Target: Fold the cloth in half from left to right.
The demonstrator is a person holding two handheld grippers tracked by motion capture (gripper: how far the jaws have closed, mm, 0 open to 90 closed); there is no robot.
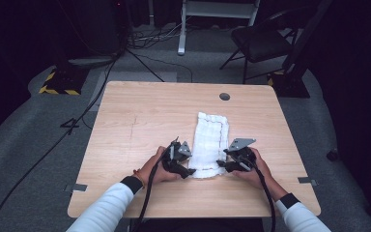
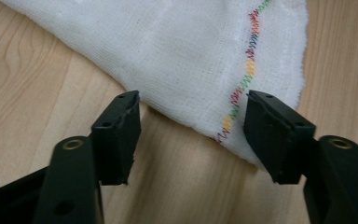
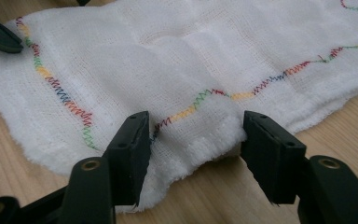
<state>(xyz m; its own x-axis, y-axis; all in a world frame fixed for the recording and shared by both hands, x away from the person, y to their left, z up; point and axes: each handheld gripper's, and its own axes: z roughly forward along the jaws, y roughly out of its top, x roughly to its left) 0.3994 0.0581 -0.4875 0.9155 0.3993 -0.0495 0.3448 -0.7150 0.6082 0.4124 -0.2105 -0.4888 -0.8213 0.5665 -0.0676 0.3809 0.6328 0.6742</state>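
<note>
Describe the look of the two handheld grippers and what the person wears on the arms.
Both the left gripper and the right gripper are black, each with two blocky black jaws on arms with brass-coloured screw holes. Each carries a grey three-cornered plate on top and trails a black cable back toward the person. The sleeves are white with dark cuffs.

One camera looks down from high up at the whole counter [image 1: 140, 121], and two claw cameras sit very close to the same white cloth [image 1: 210, 142].

One white cloth [image 1: 211, 143], one table [image 1: 140, 111] — two grippers, one chair [image 1: 261, 41].
</note>
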